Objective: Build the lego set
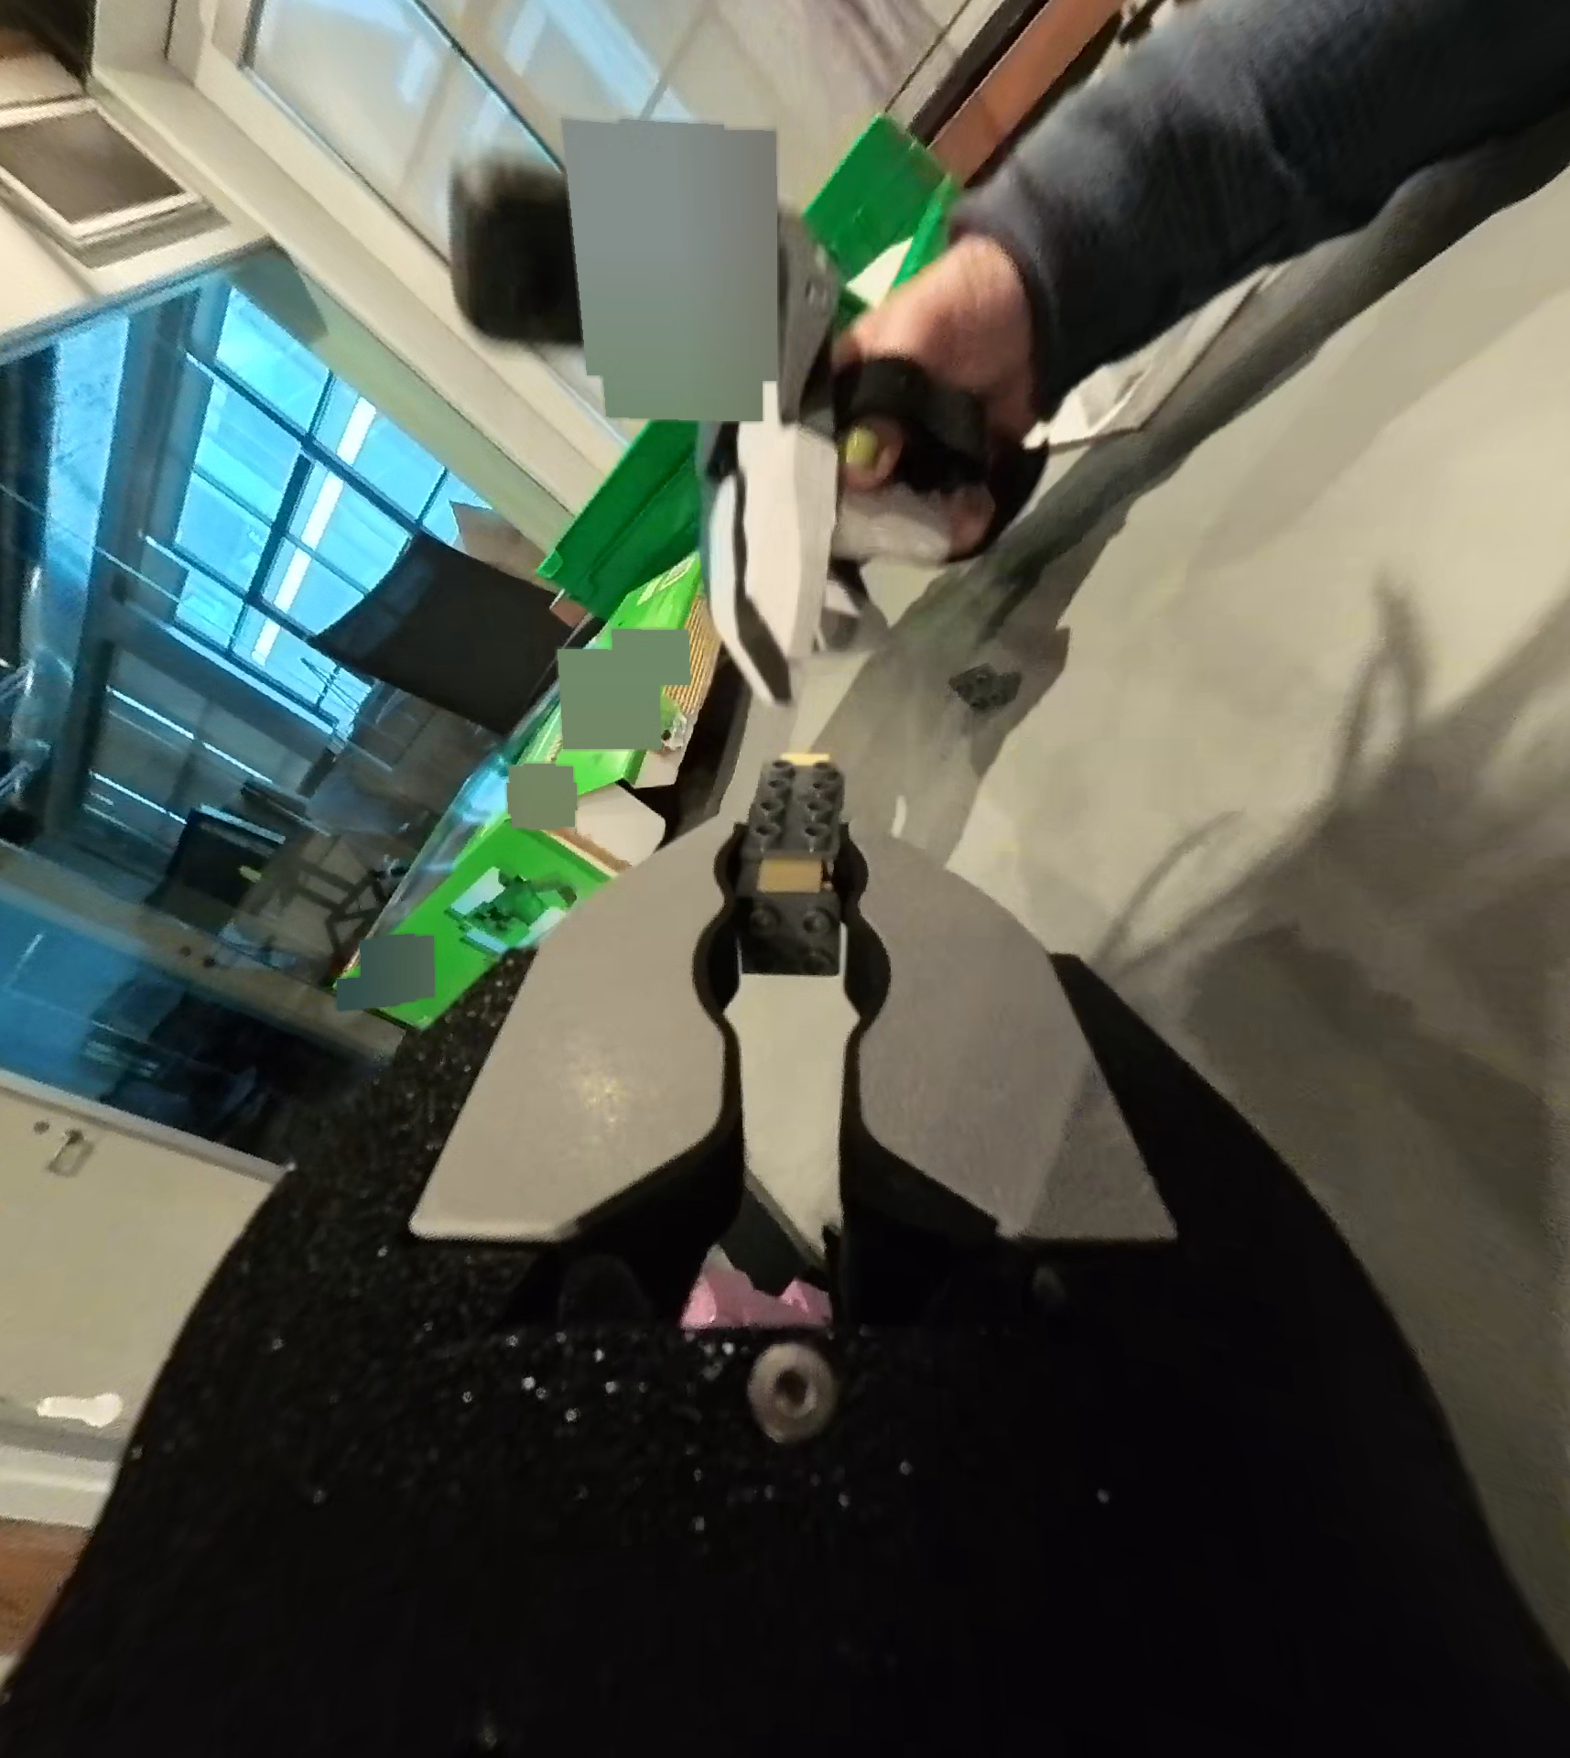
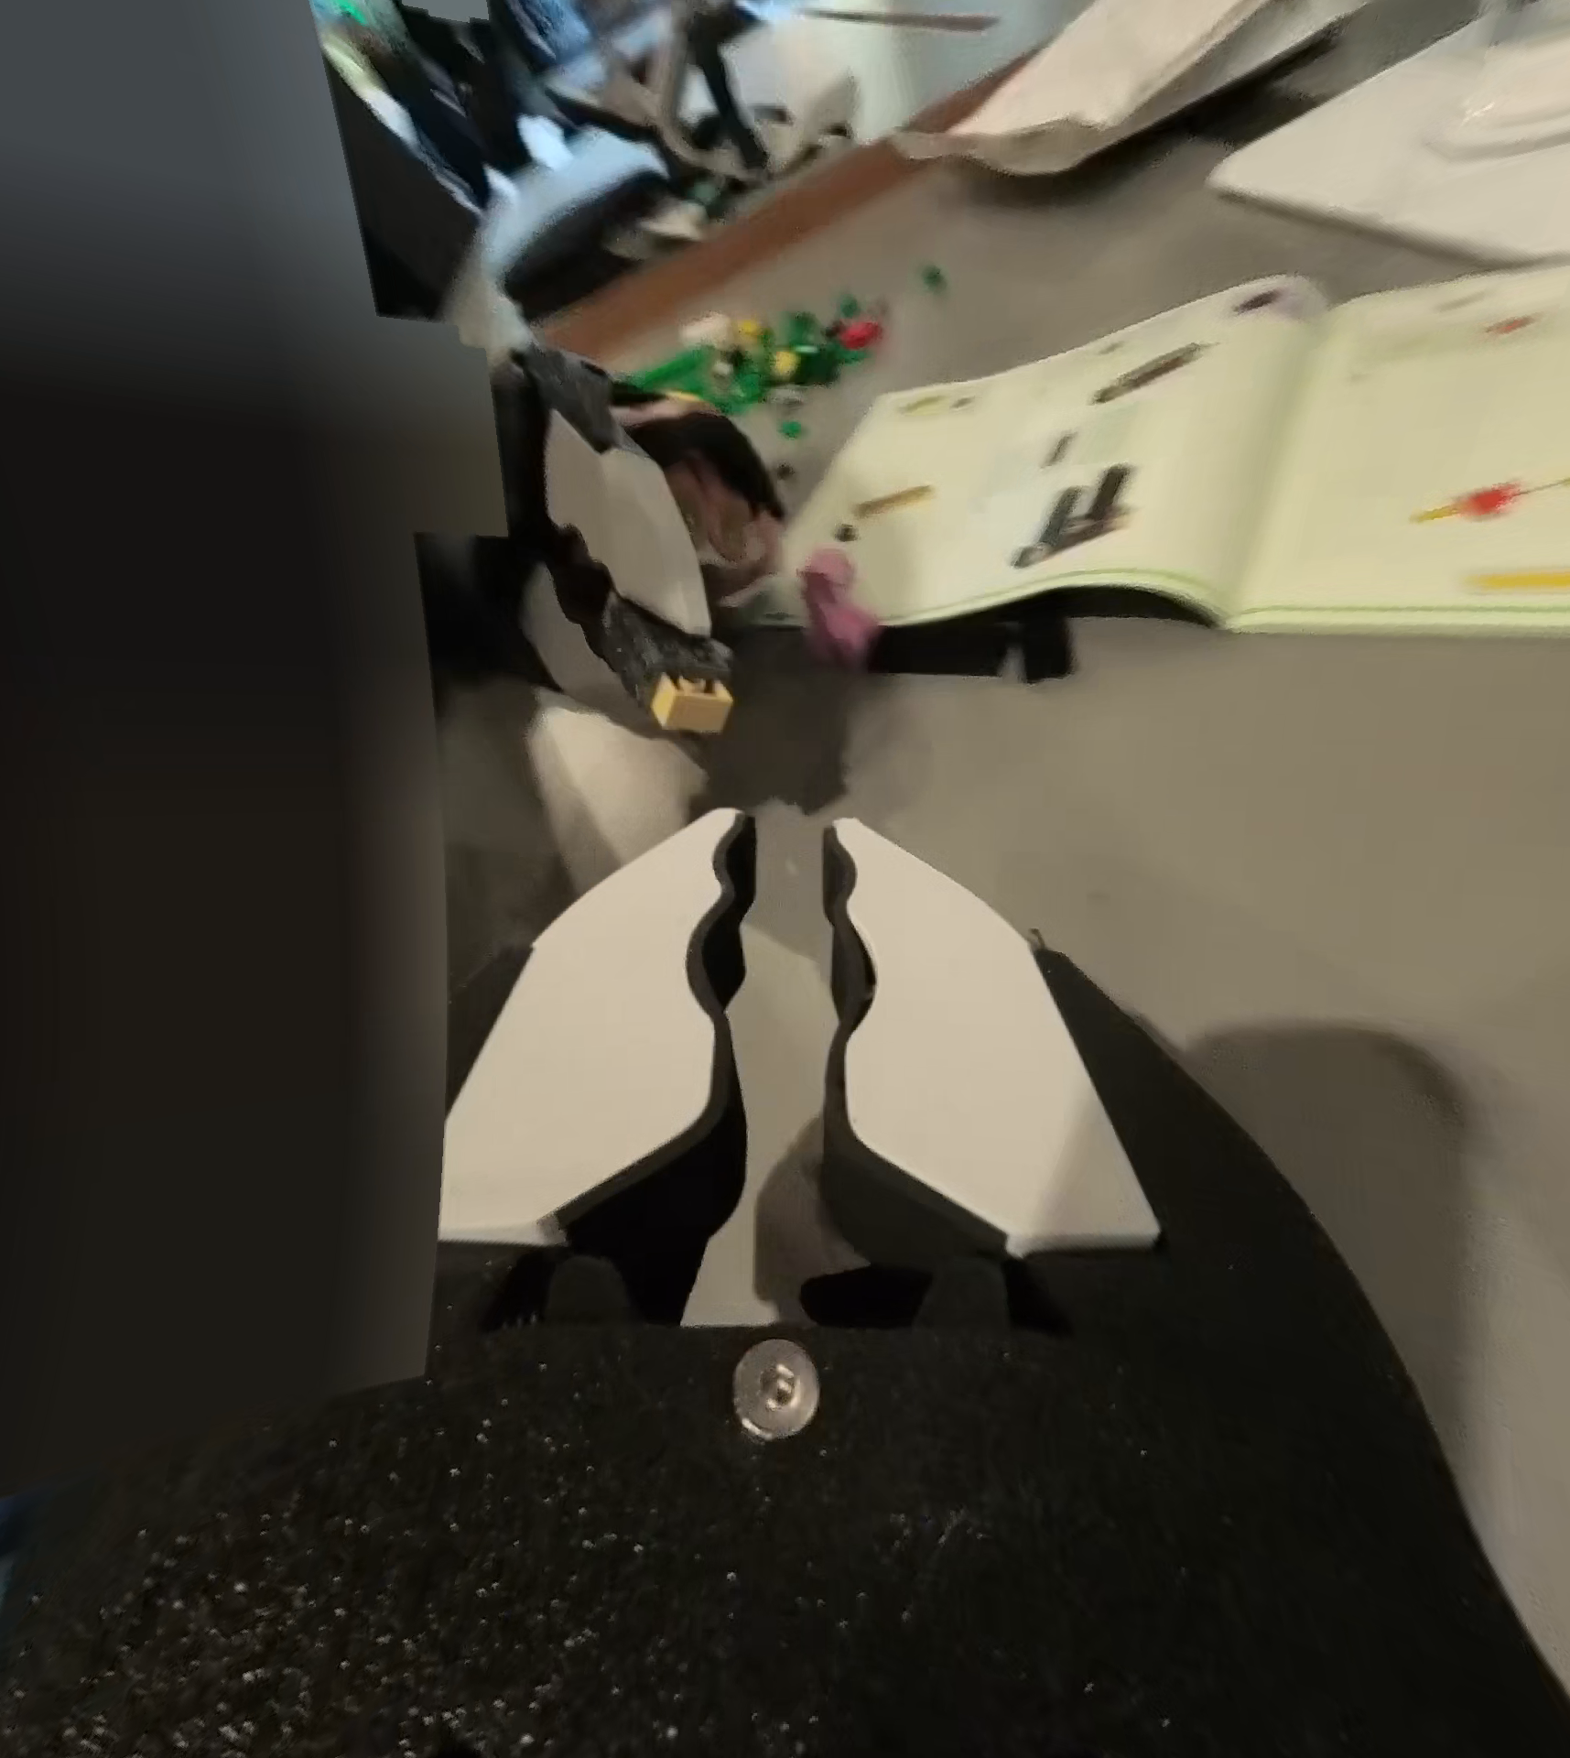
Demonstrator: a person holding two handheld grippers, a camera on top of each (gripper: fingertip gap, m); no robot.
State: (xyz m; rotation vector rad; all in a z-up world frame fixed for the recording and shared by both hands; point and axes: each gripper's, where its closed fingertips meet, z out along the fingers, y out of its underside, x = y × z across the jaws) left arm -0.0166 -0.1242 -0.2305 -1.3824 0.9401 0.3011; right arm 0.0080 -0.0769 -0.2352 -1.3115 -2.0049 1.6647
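My left gripper (image 1: pixel 795 861) is shut on a small black lego assembly (image 1: pixel 800 809) with a tan brick in it, held in the air above the grey table (image 1: pixel 1332 761). Its studded end sticks out past the fingertips. In the right wrist view the same assembly (image 2: pixel 690 706) shows its tan end, held by the left gripper (image 2: pixel 667 656). My right gripper (image 2: pixel 785 832) has white fingers a narrow gap apart with nothing between them. It is a short way from the assembly and also shows blurred in the left wrist view (image 1: pixel 762 656).
An open instruction booklet (image 2: pixel 1237 457) lies on the table to the right. A pile of loose green, yellow and red pieces (image 2: pixel 762 352) lies behind it, and a purple piece (image 2: pixel 833 590) at its corner. A green box (image 1: pixel 629 533) stands at the table's back. A small black piece (image 1: pixel 985 685) lies loose. The grippers' ends are close to 6 cm from one another. The purple piece (image 2: pixel 833 590) lies around 9 cm away from my left fingertips.
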